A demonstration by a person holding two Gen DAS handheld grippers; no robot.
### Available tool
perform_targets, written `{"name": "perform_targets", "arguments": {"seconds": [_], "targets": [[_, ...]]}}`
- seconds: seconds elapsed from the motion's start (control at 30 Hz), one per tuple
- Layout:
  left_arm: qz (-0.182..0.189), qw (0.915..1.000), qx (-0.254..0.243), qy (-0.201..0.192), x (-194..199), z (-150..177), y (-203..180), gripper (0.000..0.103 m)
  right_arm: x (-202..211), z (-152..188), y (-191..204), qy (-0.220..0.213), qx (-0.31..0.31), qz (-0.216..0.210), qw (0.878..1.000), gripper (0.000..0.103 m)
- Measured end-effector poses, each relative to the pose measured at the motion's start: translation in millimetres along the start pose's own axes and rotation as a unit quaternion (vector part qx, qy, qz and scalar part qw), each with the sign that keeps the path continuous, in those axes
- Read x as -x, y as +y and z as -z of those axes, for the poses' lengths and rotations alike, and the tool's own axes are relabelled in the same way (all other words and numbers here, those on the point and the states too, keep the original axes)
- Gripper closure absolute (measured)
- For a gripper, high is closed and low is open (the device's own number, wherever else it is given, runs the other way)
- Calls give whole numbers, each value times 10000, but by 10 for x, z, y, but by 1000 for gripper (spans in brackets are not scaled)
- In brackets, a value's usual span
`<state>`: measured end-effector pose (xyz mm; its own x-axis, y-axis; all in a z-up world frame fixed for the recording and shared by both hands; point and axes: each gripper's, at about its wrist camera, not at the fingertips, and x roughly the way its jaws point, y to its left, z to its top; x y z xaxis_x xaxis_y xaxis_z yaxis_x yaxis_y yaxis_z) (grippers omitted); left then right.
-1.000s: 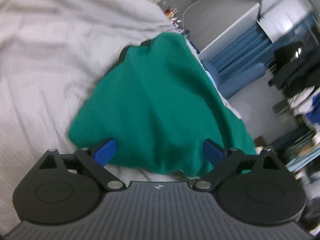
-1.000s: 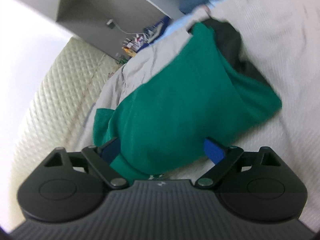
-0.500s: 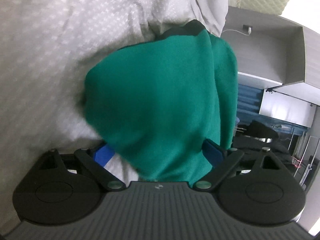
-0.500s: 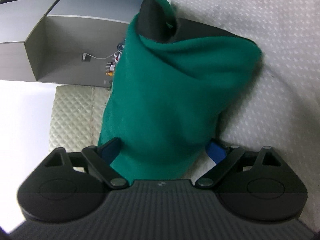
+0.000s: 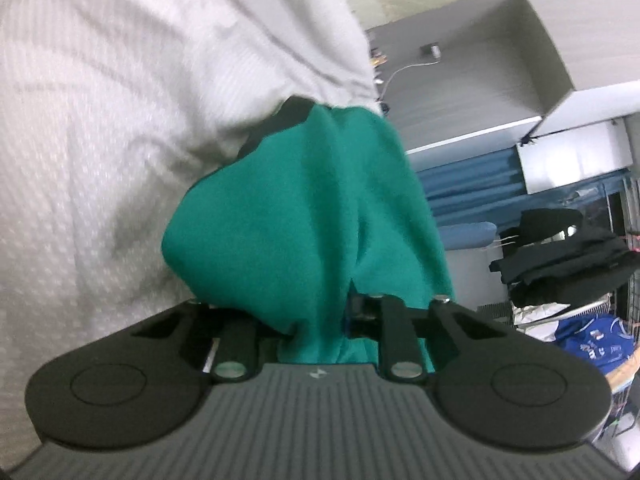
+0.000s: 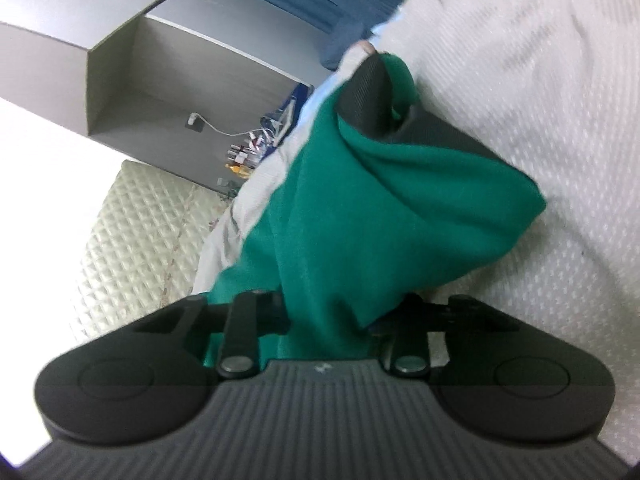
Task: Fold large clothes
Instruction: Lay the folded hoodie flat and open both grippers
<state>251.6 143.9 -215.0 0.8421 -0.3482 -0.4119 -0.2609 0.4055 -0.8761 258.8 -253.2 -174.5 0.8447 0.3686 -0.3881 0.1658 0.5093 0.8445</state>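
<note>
Green garment (image 5: pixel 304 216) bunched on white textured bedspread (image 5: pixel 100 140), grey shelving (image 5: pixel 480 80) behind

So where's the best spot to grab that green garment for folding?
At its near edge, approached low from the bed's side. The green garment bunches into a thick fold there, which the left hand-held gripper and right hand-held gripper have just closed on. Its middle lies flatter on the white bedspread.
</note>
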Motion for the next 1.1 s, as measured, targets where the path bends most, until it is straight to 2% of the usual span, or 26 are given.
{"name": "perform_targets", "arguments": {"seconds": [0.1, 0.27, 0.5, 0.6, 0.77, 0.87, 0.93, 1.03, 1.1], "targets": [[94, 9999, -116, -62, 184, 21, -65, 83, 173, -25, 23, -58, 68, -130, 9999, 73], [51, 9990, -435, -16, 647, 102, -219, 83, 621, 20, 29, -36, 171, -258, 9995, 75], [56, 9985, -445, 309, 1485, 312, -272, 83, 1351, 114, 125, 140, 404, -375, 9984, 77], [33, 9984, -421, 384, 1703, 410, -231, 82, 1511, 206, 89, 205, 420, -359, 9983, 76], [-35, 9979, -385, 518, 1731, 498, -128, 80, 1487, 233, -147, 353, 50, -288, 9989, 72], [34, 9981, -396, 471, 1678, 460, -168, 75, 1500, 208, -99, 349, 65, -342, 9988, 69], [85, 9984, -342, 441, 1643, 415, -209, 66, 1500, 164, -43, 309, 121, -443, 9985, 58], [150, 9986, -295, 424, 1636, 343, -285, 61, 1491, 74, 42, 243, 95, -675, 9974, 44], [188, 9984, -358, 387, 1562, 281, -383, 60, 1465, 11, 96, 244, 121, -752, 9968, 43]]}}
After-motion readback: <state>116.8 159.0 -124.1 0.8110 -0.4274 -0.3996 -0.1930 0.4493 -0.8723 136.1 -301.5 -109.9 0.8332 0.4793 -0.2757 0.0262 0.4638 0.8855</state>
